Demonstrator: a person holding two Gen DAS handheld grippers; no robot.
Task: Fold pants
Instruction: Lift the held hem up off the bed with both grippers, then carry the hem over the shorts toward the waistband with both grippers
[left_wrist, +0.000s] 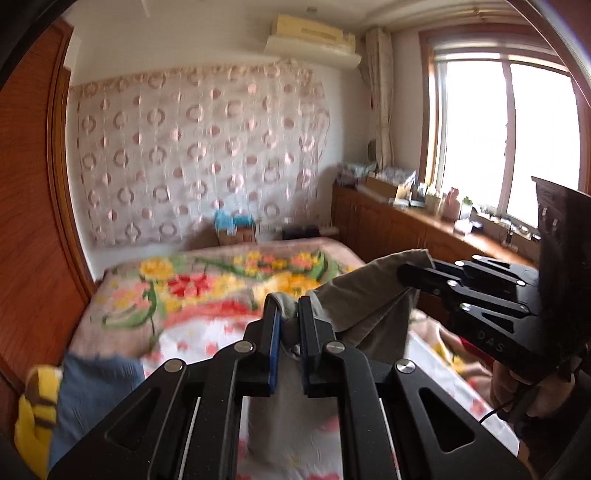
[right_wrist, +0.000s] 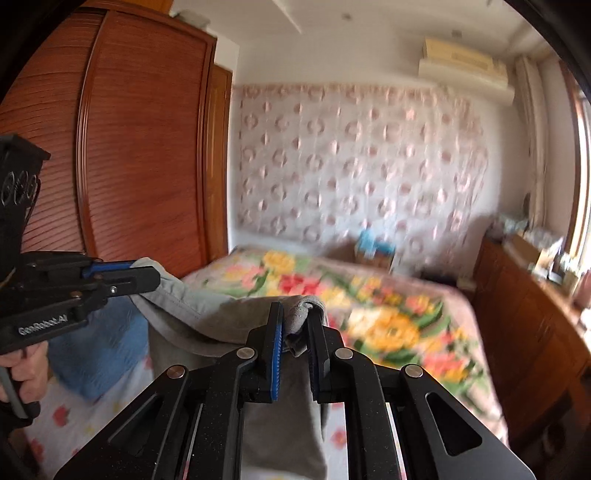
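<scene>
Both claws, left claw (left_wrist: 287, 314) and right claw (right_wrist: 295, 325), are clamped on the grey pants (left_wrist: 369, 295), held up over the bed (left_wrist: 207, 288) so the legs can be hung straight for folding.

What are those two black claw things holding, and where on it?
Each hand-held gripper, left and right, is shut on the grey pants, pinching a top edge, one at each end.

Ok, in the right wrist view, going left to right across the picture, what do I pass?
Other black claw pinching the grey fabric pants → reddish-brown slatted wooden wardrobe → pink circle-patterned curtain → cream wall air conditioner → brown wooden cabinet along the window side.
</scene>
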